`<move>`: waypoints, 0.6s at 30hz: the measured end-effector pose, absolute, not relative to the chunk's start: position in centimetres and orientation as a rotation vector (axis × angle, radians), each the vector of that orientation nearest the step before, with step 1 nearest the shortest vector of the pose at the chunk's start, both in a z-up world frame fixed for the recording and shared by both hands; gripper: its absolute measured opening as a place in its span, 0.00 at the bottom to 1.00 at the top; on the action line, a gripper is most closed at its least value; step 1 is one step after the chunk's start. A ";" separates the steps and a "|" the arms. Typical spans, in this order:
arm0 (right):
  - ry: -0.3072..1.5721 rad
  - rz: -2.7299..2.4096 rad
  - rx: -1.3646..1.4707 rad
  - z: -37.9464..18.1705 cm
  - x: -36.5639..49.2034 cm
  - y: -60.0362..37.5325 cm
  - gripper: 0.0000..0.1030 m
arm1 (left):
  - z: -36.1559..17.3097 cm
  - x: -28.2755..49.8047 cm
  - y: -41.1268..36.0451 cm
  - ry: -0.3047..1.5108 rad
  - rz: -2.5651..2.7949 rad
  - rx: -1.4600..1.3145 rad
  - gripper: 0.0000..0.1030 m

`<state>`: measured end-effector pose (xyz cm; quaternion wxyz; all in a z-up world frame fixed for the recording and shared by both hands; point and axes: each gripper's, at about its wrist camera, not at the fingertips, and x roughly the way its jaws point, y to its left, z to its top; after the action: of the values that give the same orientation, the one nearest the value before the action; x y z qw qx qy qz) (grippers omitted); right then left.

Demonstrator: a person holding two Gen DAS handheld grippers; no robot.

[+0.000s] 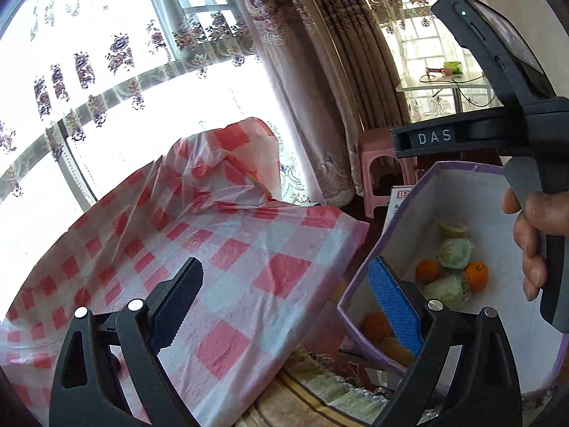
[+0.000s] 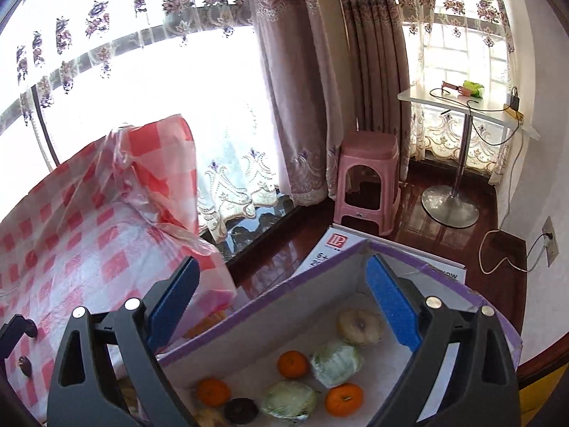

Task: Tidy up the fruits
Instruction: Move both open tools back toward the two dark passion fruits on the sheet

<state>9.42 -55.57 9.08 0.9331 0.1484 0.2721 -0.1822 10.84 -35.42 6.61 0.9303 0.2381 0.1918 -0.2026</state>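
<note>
A white box with a purple rim [image 2: 270, 306] stands beside the table and holds fruits: oranges [image 2: 292, 364], green wrapped fruits [image 2: 336, 362], a pale round fruit [image 2: 360, 326] and a dark one [image 2: 241, 410]. My right gripper [image 2: 284, 302] hangs open and empty above the box. My left gripper [image 1: 288, 306] is open and empty over the table's edge, its right finger [image 1: 393, 306] over the box [image 1: 362, 284]. The right gripper's body [image 1: 515, 135] shows in the left wrist view, held by a hand; its jaws are out of that view. Oranges [image 1: 476, 275] show there too.
The table wears a red and white checked plastic cloth [image 1: 213, 267], bunched up at the back [image 1: 227, 156]. A pink stool [image 2: 368, 178] stands by the curtains. A small round-based white table [image 2: 462, 110] with cables is at the far right. Dark wooden floor [image 2: 444, 235] surrounds the box.
</note>
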 end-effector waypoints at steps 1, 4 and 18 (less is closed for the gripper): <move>0.552 -0.349 0.293 9.6 10.1 -54.5 0.93 | 6.8 11.0 -34.6 0.394 -0.396 0.471 0.89; 0.532 -0.276 0.270 10.8 10.9 -51.1 0.93 | 7.5 11.2 -32.1 0.395 -0.347 0.431 0.89; 0.545 -0.079 0.275 10.7 15.8 -38.0 0.94 | 7.7 13.4 -19.8 0.493 -0.099 0.252 0.89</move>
<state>15.77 -37.99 10.65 0.9530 0.1354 0.2683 -0.0391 13.39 -19.82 7.74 0.9607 0.1245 0.2433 -0.0489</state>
